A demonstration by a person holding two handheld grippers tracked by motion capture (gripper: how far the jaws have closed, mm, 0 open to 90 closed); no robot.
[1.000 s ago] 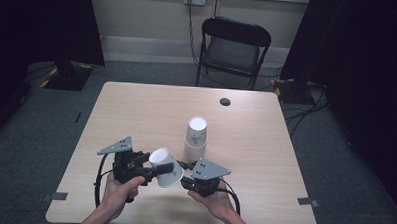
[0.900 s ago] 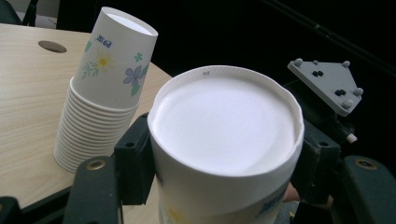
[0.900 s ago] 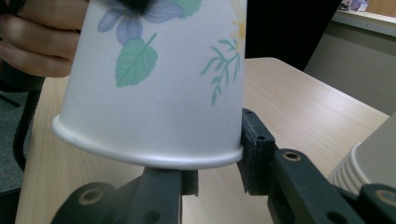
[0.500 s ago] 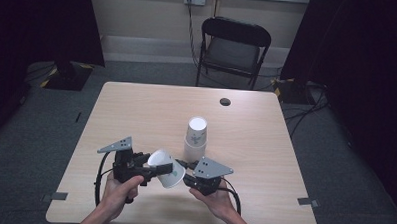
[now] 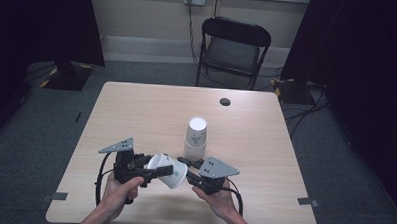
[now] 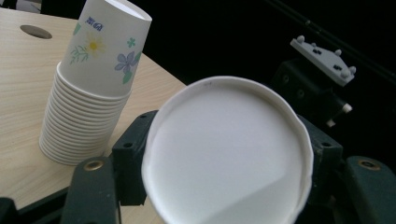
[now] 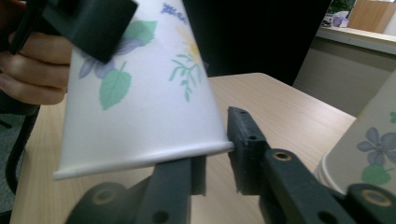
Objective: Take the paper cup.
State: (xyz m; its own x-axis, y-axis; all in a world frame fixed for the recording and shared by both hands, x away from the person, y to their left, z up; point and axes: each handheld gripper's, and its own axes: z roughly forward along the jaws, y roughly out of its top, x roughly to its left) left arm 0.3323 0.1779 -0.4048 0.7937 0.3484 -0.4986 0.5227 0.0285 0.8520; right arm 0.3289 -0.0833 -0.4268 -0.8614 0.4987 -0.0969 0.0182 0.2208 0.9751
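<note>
Paper cup point(image 5: 165, 169) lies on its side in the air just above the near edge of the table point(image 5: 265, 159), bridging the two grippers. Its narrow base points left and its wide mouth right.

Left side: left gripper point(image 5: 152, 171) clamps the cup at the base end. The left gripper view looks straight at the round white bottom, with a black jaw on each side of it. Those jaws have just been easing open a touch, but the cup sits between them and hasn't dropped, so I read this as a lighter grip, not a release.

Centre, farther back: stack of cups point(image 5: 195, 138) stands upside down on the table, apart from the held cup and untouched.

Right side: right gripper point(image 5: 187, 175) is at the cup's rim. Its jaws have just been closing and now stand narrow. In the right gripper view the rim meets the tip of one jaw and the other jaw runs under the cup wall, with a slit of daylight between them. Cannot tell if the pads actually pinch the rim.

Against the view a second ago, cup and hands sit almost where they were. The change is in the jaws.

Judgement: a handover from left to right looks under way but not complete. The right needs a sure hold on the thin rim before the left lets go. The paper wall may crease.
</note>
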